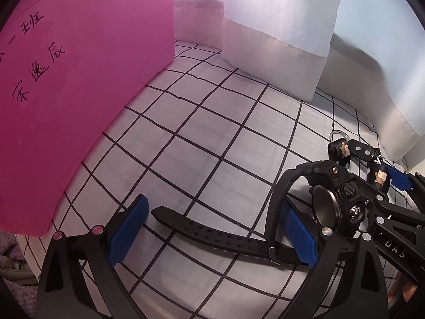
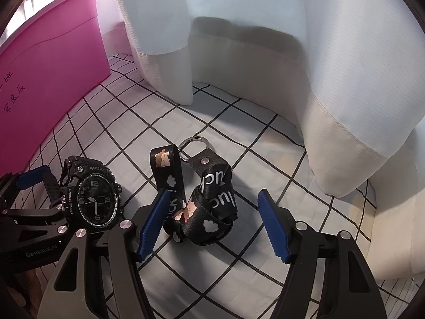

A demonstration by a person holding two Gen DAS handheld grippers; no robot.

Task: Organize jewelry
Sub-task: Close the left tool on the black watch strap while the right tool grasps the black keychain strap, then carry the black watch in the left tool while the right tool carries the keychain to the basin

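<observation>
A black sport watch (image 2: 95, 199) stands on its side on the checked cloth; its metal case back (image 1: 325, 208) faces my left wrist camera. My left gripper (image 1: 212, 231) is open, its right finger inside the watch's strap loop and the long strap (image 1: 220, 235) lying between the fingers. A black lanyard keychain (image 2: 204, 199) with cartoon prints and a metal ring (image 2: 192, 143) lies bunched on the cloth. My right gripper (image 2: 215, 226) is open around the lanyard, fingers on either side, not touching it clearly. The lanyard also shows in the left wrist view (image 1: 372, 164).
A pink plastic bin (image 1: 79, 79) with handwritten characters stands at the left, also in the right wrist view (image 2: 53, 66). White curtains (image 2: 292, 66) hang down to the checked cloth (image 1: 199, 146) at the back and right.
</observation>
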